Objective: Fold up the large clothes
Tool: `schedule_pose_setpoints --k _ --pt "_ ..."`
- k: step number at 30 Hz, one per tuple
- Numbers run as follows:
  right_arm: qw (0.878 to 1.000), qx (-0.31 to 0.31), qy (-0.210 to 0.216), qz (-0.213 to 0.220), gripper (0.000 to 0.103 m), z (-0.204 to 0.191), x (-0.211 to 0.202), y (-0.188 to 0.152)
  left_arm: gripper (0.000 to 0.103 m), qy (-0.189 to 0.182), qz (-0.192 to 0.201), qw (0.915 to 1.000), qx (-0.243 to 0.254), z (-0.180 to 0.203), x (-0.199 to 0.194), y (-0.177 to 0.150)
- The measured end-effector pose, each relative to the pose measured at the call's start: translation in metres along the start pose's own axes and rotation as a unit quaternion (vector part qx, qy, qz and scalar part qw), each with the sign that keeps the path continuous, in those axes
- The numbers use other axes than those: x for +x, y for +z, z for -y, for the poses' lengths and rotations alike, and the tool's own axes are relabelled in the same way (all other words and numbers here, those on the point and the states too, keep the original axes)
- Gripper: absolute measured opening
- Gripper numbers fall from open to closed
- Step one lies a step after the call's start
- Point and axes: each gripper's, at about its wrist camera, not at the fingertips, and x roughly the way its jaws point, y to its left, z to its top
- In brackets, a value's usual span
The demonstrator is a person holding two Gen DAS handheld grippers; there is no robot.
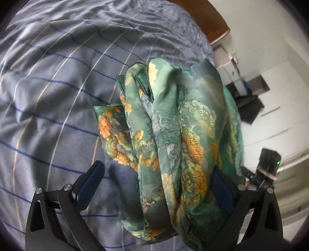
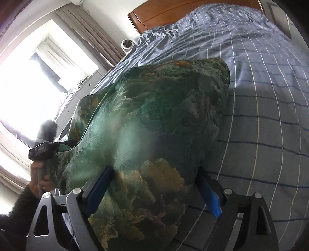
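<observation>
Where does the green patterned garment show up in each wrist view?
Left wrist view: the green patterned garment hangs bunched in folds, centre-right, over the gripper's right finger.
Right wrist view: it fills the centre, spread smooth between the gripper's fingers.
Shared landmark: the blue checked bedsheet.

Green-and-orange patterned silky garment [image 1: 173, 139]: smooth satin-like cloth with soft sheen, woven brocade texture. Blue-grey checked bed sheet [image 1: 48, 115]: matt cotton-like cloth, wrinkled. Left gripper [image 1: 156, 183]: matt black frame, shiny metal bolts, blue pads [image 1: 90, 185]. Brown wooden headboard [image 2: 173, 13]: glossy varnish.
</observation>
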Motion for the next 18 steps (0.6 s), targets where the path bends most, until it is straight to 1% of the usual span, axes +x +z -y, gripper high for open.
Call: schedule_pose_setpoints --k 2,4,7,10,11,14,16,18 --pt "1.0 0.002 0.003 -0.007 0.089 0.002 -0.001 0.001 0.103 0.028 0.02 0.9993 0.015 0.009 -0.008 -0.006" --pt "1.0 -0.002 0.001 -0.011 0.089 0.001 0.0 0.001 0.103 0.038 0.018 0.999 0.013 0.013 -0.006 -0.005" --pt "1.0 -0.001 -0.002 -0.015 0.09 0.001 0.002 0.003 0.103 0.011 -0.011 0.9997 -0.018 0.003 0.009 0.005" --pt "1.0 0.007 -0.002 -0.015 0.09 0.001 0.001 0.003 0.103 -0.033 -0.043 0.9976 -0.042 -0.012 0.024 0.011" --pt "1.0 0.01 -0.002 -0.014 0.09 0.001 0.001 0.002 0.103 -0.051 -0.055 0.9958 -0.053 -0.019 0.032 0.011" --pt "1.0 0.012 0.002 -0.016 0.09 0.003 0.003 0.001 0.103 -0.086 -0.065 0.9913 -0.076 -0.03 0.043 0.004" --pt "0.999 0.02 0.013 -0.023 0.093 0.007 0.007 0.004 0.103 -0.102 -0.059 0.9889 -0.09 -0.032 0.048 0.002" --pt "0.998 0.038 0.032 -0.032 0.099 0.014 0.017 0.006 0.103 -0.116 -0.06 0.9876 -0.087 -0.019 0.056 0.002"
